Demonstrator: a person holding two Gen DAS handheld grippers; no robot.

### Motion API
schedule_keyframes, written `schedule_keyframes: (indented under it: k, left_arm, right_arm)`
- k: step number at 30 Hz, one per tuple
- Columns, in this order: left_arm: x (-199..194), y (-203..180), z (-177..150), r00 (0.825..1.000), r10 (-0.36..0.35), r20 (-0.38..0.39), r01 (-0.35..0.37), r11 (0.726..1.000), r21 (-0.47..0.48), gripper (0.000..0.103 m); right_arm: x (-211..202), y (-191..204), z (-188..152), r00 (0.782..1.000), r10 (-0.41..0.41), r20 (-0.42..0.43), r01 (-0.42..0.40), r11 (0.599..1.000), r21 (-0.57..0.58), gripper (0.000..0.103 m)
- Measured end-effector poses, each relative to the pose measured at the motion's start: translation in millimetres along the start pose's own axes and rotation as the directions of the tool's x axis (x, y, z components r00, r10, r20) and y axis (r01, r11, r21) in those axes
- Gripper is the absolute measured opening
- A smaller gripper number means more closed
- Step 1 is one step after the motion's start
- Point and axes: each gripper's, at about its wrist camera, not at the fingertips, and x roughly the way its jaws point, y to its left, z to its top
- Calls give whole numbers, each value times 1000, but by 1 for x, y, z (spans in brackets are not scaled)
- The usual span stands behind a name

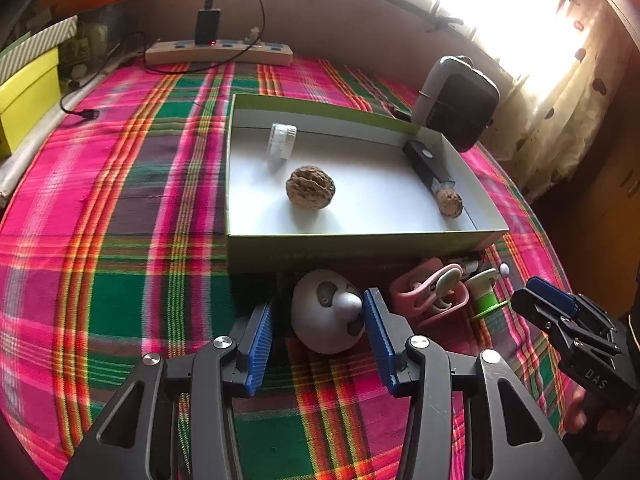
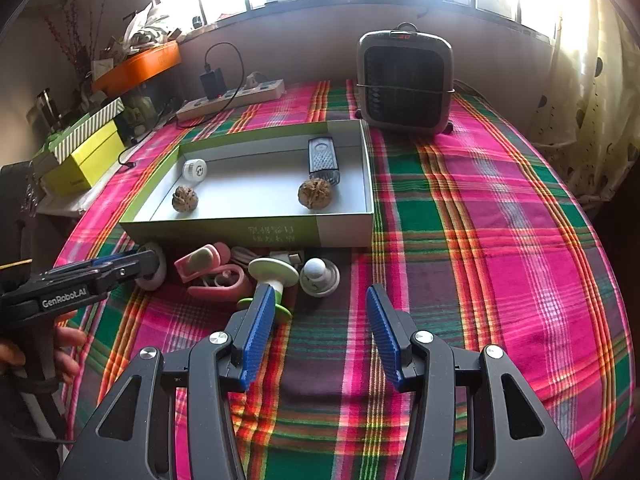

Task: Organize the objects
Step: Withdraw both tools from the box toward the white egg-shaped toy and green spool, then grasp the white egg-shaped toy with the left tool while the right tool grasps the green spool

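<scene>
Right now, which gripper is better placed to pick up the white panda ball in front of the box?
Left. The left gripper is open with the white panda ball between its blue pads, not yet pressed. The right gripper is open over bare tablecloth, nearer the green spool.
</scene>
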Motion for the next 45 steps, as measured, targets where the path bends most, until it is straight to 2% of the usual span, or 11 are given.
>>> schedule_keyframes:
  k: [8, 12, 29, 45]
  left_arm:
    - [1, -2, 1, 1000, 7, 1, -7, 1000, 3, 42]
    - [1, 0, 1, 1000, 15, 5, -15, 1000, 5, 33]
    - [-10, 15, -6, 1000, 9, 13, -8, 1000, -8, 33]
    - [-11, 15, -6, 1000, 8, 14, -7, 1000, -6, 33]
  right_arm:
    - [1, 4, 0, 1000, -6, -4, 6, 1000, -2, 49]
    - [1, 6, 0, 1000, -12, -6, 12, 1000, -6, 49]
    - [11, 28, 2, 1000, 23, -21, -24, 999, -43, 49]
    - [33, 33, 1, 997, 7, -73, -12, 998, -68, 49]
